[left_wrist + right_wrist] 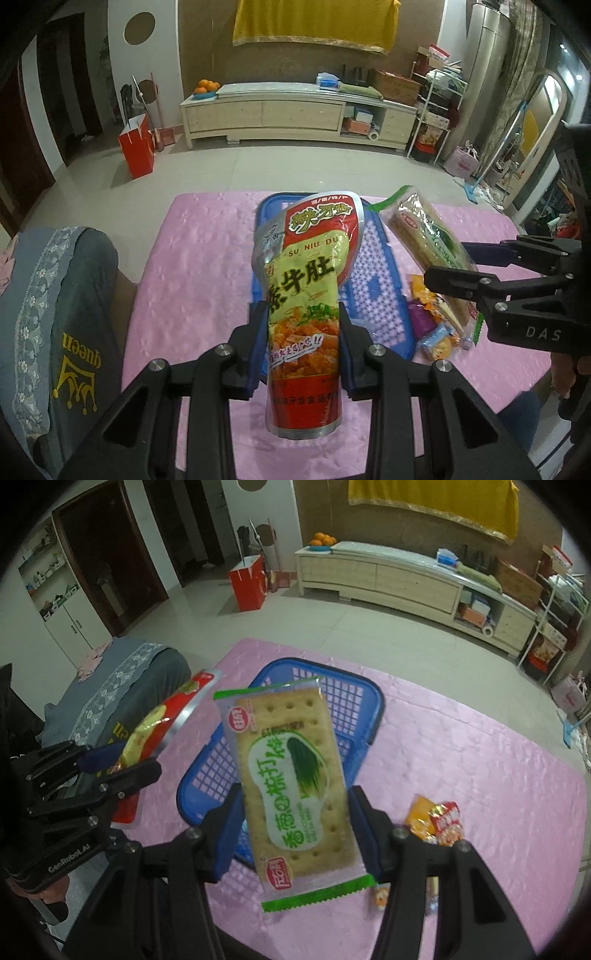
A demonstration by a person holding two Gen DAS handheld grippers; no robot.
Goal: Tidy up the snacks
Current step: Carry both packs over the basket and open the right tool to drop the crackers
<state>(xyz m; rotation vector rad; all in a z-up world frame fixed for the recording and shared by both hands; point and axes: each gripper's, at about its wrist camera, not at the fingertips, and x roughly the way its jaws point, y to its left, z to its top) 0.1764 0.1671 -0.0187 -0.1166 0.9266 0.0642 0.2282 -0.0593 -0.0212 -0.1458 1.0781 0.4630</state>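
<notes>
My left gripper (303, 317) is shut on a red and yellow snack pouch (306, 280), held upright above the near end of the blue basket (373, 291). My right gripper (295, 805) is shut on a green-edged cracker packet (291, 775), held in the air over the basket (332, 686). The cracker packet also shows in the left wrist view (424, 236), to the right of the basket. The snack pouch shows in the right wrist view (162, 723), left of the basket. The basket looks empty where visible.
The basket sits on a table with a pink cloth (199, 266). Several small wrapped snacks (436, 325) lie on the cloth right of the basket, also in the right wrist view (439, 823). A grey cushioned seat (62, 295) stands at the table's left edge.
</notes>
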